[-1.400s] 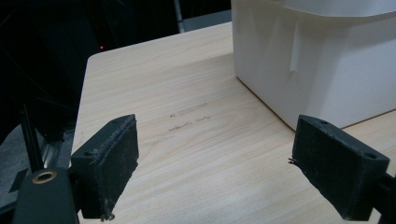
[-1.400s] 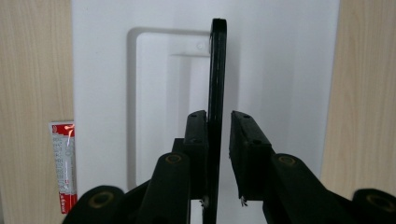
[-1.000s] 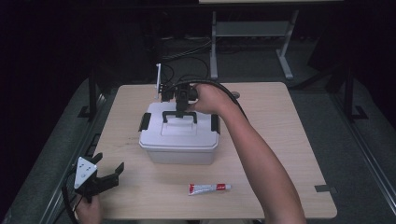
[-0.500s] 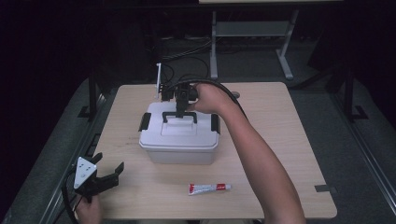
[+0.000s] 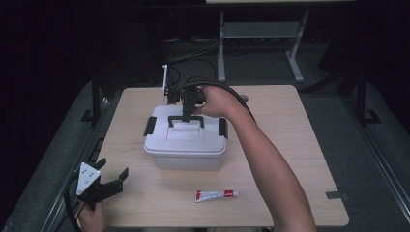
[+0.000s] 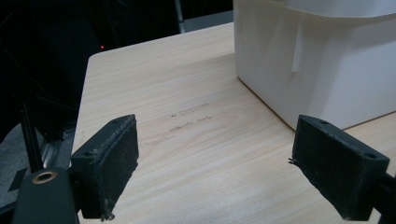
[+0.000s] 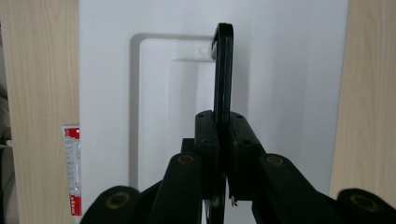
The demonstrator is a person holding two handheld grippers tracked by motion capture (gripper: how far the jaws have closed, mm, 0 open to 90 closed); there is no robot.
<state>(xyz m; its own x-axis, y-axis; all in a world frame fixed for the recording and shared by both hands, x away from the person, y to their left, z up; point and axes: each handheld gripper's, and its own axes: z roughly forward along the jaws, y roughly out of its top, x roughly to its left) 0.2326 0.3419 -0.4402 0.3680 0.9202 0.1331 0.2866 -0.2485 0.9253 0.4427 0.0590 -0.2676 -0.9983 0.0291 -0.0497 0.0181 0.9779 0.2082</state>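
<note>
- A white box (image 5: 186,142) is standing near the middle of the counter (image 5: 290,145), with its lid on and black latches at both ends.
- The box's black handle (image 5: 185,120) is being pinched by the right claw (image 5: 186,112), which is reaching down from the far side; in the right gripper view the pads are being pressed together on the handle (image 7: 222,70), which is standing upright on the lid.
- The left claw (image 5: 109,183) is being held at the near left corner of the counter, well apart from the box; its jaws are standing wide, with nothing between them, and in the left gripper view the box wall (image 6: 322,65) is lying ahead of them.
- A small tube (image 5: 216,195) is lying on the counter in front of the box.
- The step in hand is judged to be the grasp on the handle, made ready for lifting or carrying the box.
- A straight upward pull is being called for next; since the box would be hanging from one thin handle, swinging is a risk, and steadying by the left claw may be needed.
</note>
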